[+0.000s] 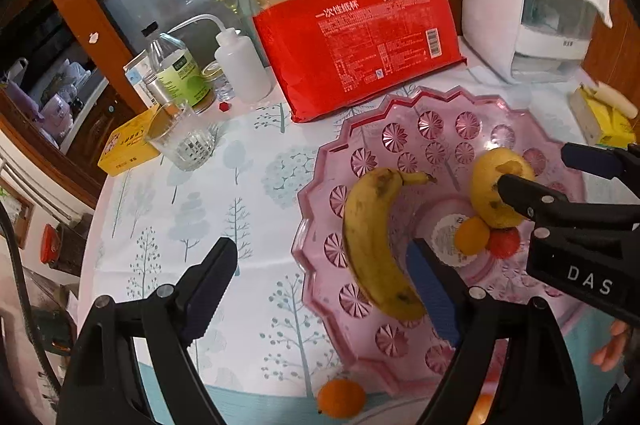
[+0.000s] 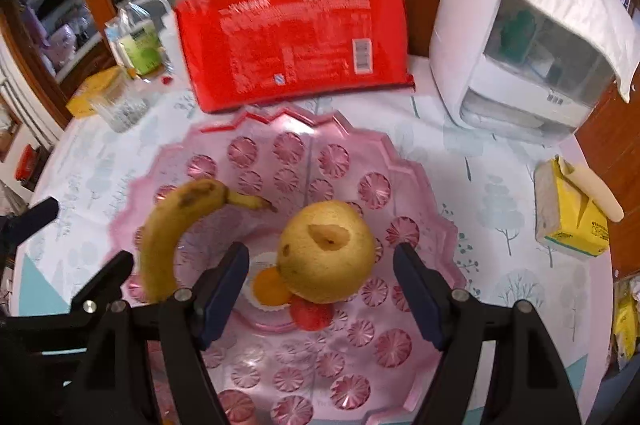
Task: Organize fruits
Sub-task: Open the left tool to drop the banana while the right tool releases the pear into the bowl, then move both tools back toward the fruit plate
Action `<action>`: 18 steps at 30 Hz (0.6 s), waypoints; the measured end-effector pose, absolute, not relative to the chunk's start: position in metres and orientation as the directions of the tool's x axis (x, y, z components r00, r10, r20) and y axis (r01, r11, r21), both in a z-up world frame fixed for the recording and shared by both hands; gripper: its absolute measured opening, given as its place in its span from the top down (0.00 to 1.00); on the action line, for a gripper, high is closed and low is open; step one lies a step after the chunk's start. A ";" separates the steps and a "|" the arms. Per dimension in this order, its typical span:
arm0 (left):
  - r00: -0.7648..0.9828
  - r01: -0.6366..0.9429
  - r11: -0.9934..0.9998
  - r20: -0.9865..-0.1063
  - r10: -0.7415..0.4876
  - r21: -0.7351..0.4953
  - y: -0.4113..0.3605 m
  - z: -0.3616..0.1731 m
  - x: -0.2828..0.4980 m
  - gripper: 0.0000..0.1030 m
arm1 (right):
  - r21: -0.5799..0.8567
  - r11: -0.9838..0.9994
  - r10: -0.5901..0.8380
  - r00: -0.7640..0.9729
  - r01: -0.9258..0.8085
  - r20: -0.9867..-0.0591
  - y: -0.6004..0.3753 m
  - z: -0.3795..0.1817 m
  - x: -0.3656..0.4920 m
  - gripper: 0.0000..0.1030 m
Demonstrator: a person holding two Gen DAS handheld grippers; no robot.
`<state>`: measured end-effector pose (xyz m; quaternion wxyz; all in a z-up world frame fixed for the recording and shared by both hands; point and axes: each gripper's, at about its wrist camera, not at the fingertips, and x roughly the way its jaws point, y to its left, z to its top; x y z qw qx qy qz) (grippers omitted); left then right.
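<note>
Your left hand-held gripper [image 1: 320, 289] stands wide open and holds nothing; the banana [image 1: 374, 245] lies in the pink dish [image 1: 400, 113], just inside its right finger. Your right hand-held gripper [image 2: 320, 289] is also spread wide and empty, with the yellow pear [image 2: 326, 253] between its fingers and slightly ahead of the tips. A small orange fruit [image 2: 270, 285] and a red fruit [image 2: 310, 313] sit beneath the pear, touching it. One mandarin [image 1: 341, 399] remains on the desk [image 1: 248, 209], below and between the left fingers, outside the dish.

Hazards:
- The pear rests on two round fruits; a nudge from either finger may roll it off them.
- The two hand-held grippers work close together over the dish; their fingers may collide.
- The mandarin lies near the desk's front and may roll off if knocked.

Legible writing: "DAS" on the right hand-held gripper's body; "一次性纸杯" on the red package [image 1: 360, 41] beyond the dish.
</note>
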<state>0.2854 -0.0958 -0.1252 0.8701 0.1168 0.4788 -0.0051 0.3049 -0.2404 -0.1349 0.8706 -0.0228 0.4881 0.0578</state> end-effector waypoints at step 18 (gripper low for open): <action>0.594 0.092 0.993 -0.804 0.009 0.079 -0.058 -0.045 0.198 0.17 | -0.014 0.993 0.061 0.607 -0.118 -0.793 -0.224 -0.052 0.223 0.27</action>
